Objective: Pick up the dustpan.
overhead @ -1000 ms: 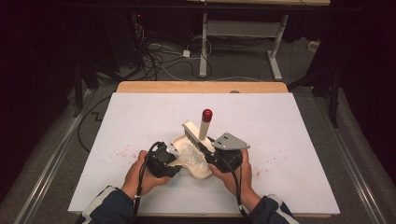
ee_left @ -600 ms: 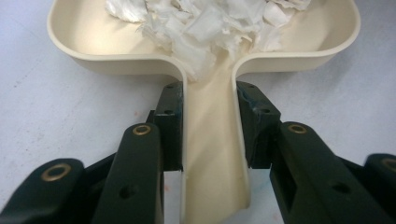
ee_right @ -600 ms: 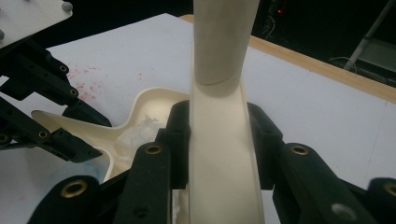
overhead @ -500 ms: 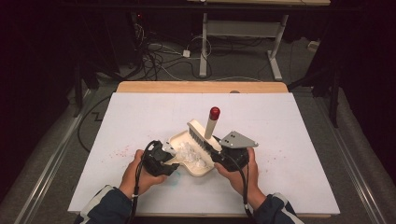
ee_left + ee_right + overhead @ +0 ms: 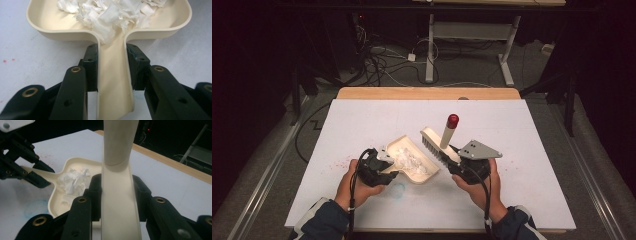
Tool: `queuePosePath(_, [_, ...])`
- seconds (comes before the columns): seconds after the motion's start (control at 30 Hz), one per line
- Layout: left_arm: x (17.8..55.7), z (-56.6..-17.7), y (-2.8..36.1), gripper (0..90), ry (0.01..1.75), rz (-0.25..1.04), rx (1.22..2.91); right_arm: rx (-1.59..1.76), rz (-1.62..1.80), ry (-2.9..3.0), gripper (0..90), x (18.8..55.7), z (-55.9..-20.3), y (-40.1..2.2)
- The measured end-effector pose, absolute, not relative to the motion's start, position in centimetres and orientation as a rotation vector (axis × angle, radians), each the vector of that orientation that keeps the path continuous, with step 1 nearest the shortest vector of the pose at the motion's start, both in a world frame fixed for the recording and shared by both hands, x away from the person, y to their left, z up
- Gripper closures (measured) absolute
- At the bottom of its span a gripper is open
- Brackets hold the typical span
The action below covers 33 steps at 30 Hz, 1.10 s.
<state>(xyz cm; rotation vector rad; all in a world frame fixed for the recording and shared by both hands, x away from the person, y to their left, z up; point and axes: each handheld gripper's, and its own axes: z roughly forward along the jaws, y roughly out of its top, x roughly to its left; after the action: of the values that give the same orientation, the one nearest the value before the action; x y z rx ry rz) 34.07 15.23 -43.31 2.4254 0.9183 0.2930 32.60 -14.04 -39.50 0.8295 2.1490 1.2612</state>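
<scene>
A cream dustpan (image 5: 419, 172) lies on the white table sheet with a heap of white paper shreds (image 5: 404, 157) in it. My left gripper (image 5: 379, 167) is shut on the pan's flat handle (image 5: 113, 75), and the shreds (image 5: 110, 15) lie just past the jaws. My right gripper (image 5: 459, 162) is shut on the cream handle (image 5: 117, 182) of a hand brush. Its bristle head (image 5: 432, 142) hangs at the pan's right rim, and its red-tipped grip (image 5: 453, 120) points up and away. The right gripper view has the dustpan (image 5: 53, 202) and the left gripper (image 5: 25, 170) at its left.
The white sheet (image 5: 537, 150) covers a wooden table whose bare far edge (image 5: 427, 93) shows. Faint red specks (image 5: 337, 162) and a blue smudge (image 5: 397, 189) mark the sheet near the left hand. Cables and a desk frame (image 5: 432, 40) stand on the dark floor beyond.
My right gripper has carried the brush to the right and slightly up, off the shreds to the pan's right rim. The left gripper and the dustpan have barely moved.
</scene>
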Motion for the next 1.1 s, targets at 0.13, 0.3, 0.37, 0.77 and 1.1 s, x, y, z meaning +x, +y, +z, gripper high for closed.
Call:
queuePosePath(0.13, [34.0,-43.2,15.8,63.8,0.932,0.303,2.414,0.818,1.245,2.158,67.7,32.3,-39.5,-14.7])
queuePosePath(0.3, [34.0,-43.2,16.3,63.8,0.942,0.308,2.407,0.799,1.226,2.168,67.7,31.9,-39.3,-15.4])
queuePosePath(0.37, [34.0,-43.1,16.5,63.8,0.945,0.309,2.407,0.801,1.223,2.167,67.7,31.9,-39.2,-15.8])
queuePosePath(0.77, [34.2,-43.2,17.6,63.8,0.985,0.321,2.399,0.796,1.181,2.193,67.7,31.4,-39.1,-17.9])
queuePosePath(1.1, [34.4,-43.0,19.0,63.8,1.027,0.323,2.365,0.757,1.173,2.235,67.7,30.7,-38.7,-19.5])
